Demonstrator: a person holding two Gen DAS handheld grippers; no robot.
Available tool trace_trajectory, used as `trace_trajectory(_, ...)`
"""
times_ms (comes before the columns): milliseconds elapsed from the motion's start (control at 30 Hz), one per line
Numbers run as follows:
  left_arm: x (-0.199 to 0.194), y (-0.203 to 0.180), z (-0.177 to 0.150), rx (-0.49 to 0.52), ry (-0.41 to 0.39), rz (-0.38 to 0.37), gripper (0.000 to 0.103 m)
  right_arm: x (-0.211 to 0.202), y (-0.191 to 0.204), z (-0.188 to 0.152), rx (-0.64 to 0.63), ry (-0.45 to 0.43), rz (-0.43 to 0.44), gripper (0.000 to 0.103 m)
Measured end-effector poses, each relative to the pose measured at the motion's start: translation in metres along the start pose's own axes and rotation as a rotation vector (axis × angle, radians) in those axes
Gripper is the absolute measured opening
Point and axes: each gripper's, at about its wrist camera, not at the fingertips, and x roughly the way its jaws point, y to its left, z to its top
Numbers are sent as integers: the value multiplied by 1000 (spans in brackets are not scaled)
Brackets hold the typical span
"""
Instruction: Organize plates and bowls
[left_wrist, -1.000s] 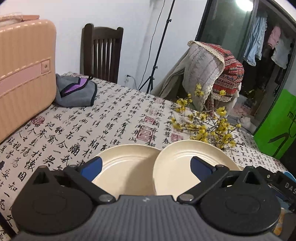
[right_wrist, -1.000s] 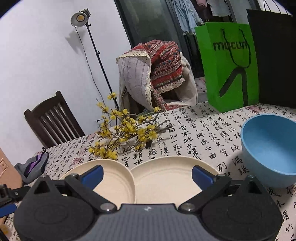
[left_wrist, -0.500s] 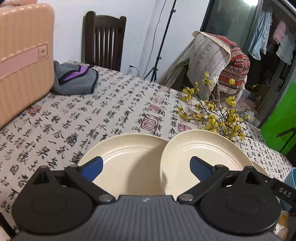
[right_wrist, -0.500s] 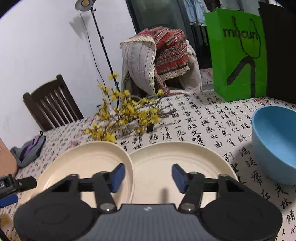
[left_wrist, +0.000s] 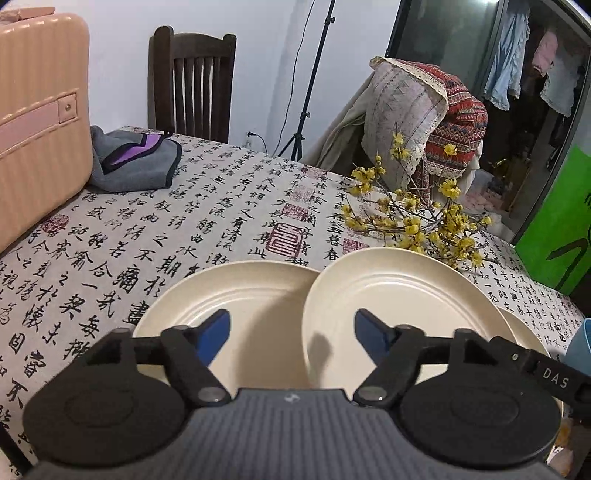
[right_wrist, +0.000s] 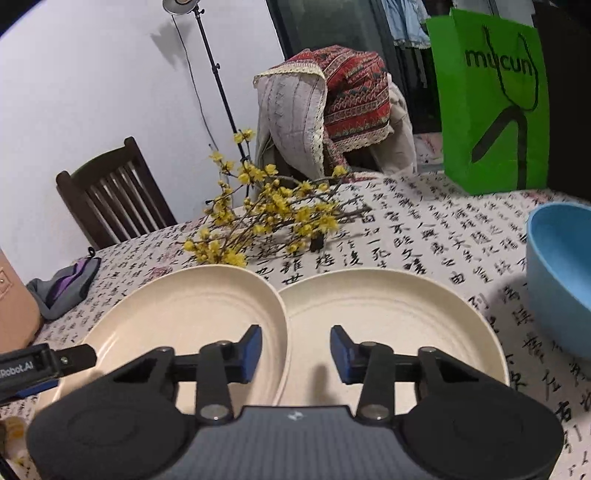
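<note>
L gripper (left_wrist: 291, 334): jaws closing, part-open, pads clear of everything. They straddle the seam where the mid plate (left_wrist: 406, 295) laps its rim over the L plate (left_wrist: 236, 306). That rim runs btw the fingers, untouched.

R gripper (right_wrist: 295, 347): jaws closing too, narrower gap. The mid plate's other rim lies btw the pads, lapping onto the R plate (right_wrist: 399, 317). No contact seen.

So 3 cream plates sit in a row just ahead of both tools, edges overlapping, mid one on top. The two tools are side by side, each showing at the edge of the other's view.

Bowl (right_wrist: 561, 273), blue, is off to the R of the R gripper, near the R plate but apart from it.

Room to move: open cloth ahead-L of the L gripper. Straight ahead, flowers (left_wrist: 413, 221) lie just behind the mid plate. Suitcase (left_wrist: 40, 122) walls off the far L, w/ a grey pouch (left_wrist: 136, 162) beside it. Green bag (right_wrist: 491, 103) stands far ahead-R.

Table (left_wrist: 184, 221) has a calligraphy-print cloth. Beyond it: dark chair (left_wrist: 192, 81), another draped in cloths (right_wrist: 332, 96), a light stand (right_wrist: 207, 74) and a white wall.
</note>
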Motion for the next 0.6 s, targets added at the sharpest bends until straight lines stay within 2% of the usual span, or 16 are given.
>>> trace_trajectory(67, 1, 0, 0, -2, 7, -11, 65, 0, 0, 0, 3, -3, 4, 29)
trace_trajectory(133, 4, 0, -1, -3, 20, -24, 50, 0, -2, 0, 15, -2, 18, 25)
trace_trajectory(200, 7, 1, -1, -9, 40, -45, 37, 1, -4, 0, 23, 4, 34, 16)
trace_trajectory(300, 11, 2, -2, -21, 54, -58, 24, 1, -5, 0, 30, 0, 45, 13)
trace_trajectory(367, 10, 3, -2, -29, 55, -66, 23, 0, -3, -1, 22, -3, 52, 8)
trace_trajectory(433, 9, 3, -2, -33, 53, -71, 18, -1, -1, -1, 6, -11, 44, 7)
trace_trajectory(600, 9, 2, -2, -27, 49, -79, 14, -2, 0, -2, -1, -19, 39, 7)
